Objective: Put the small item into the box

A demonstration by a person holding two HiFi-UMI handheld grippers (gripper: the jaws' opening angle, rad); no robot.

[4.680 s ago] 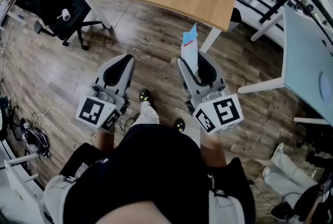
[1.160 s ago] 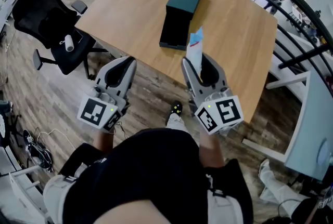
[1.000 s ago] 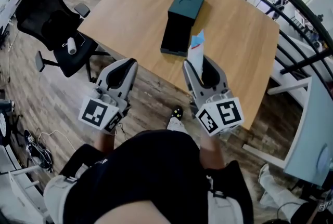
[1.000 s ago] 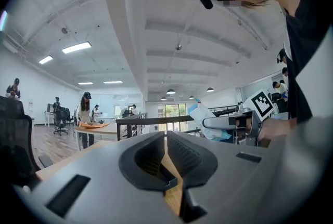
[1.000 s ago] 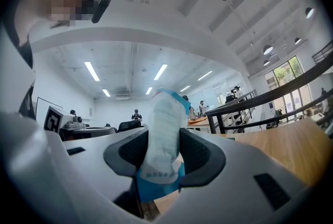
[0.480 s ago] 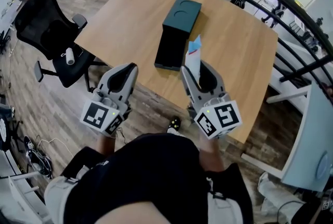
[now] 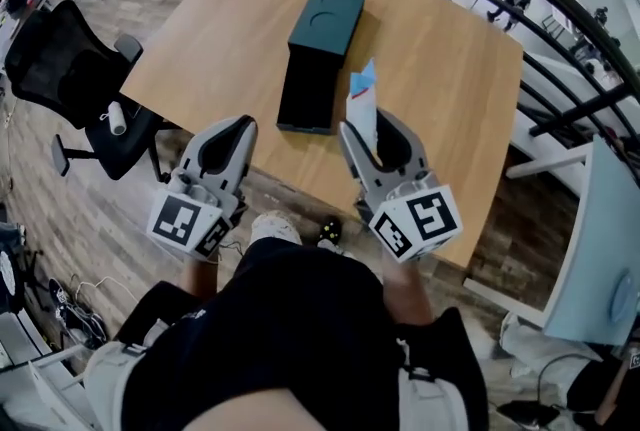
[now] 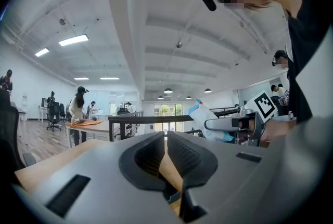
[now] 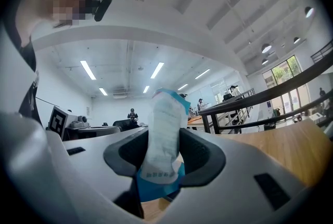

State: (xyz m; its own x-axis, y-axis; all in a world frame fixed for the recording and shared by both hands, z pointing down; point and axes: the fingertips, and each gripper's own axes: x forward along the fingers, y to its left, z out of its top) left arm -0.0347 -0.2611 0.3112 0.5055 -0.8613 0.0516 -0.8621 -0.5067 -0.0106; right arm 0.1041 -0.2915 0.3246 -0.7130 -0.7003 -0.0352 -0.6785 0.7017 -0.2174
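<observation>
The right gripper [image 7: 373,129] pinched the small packet [image 7: 362,99] upright between its jaws. The packet's blue-edged top projected clear of them, a hold judged suitable for lowering the item end-first. The open box [image 7: 308,91] lay on the wooden surface [image 7: 450,69] just ahead of both grippers. Its lid [image 7: 327,15] was set beyond it, leaving the tray accessible. The left gripper [image 7: 232,131] carried nothing, its jaws pressed together near the surface's front edge.
</observation>
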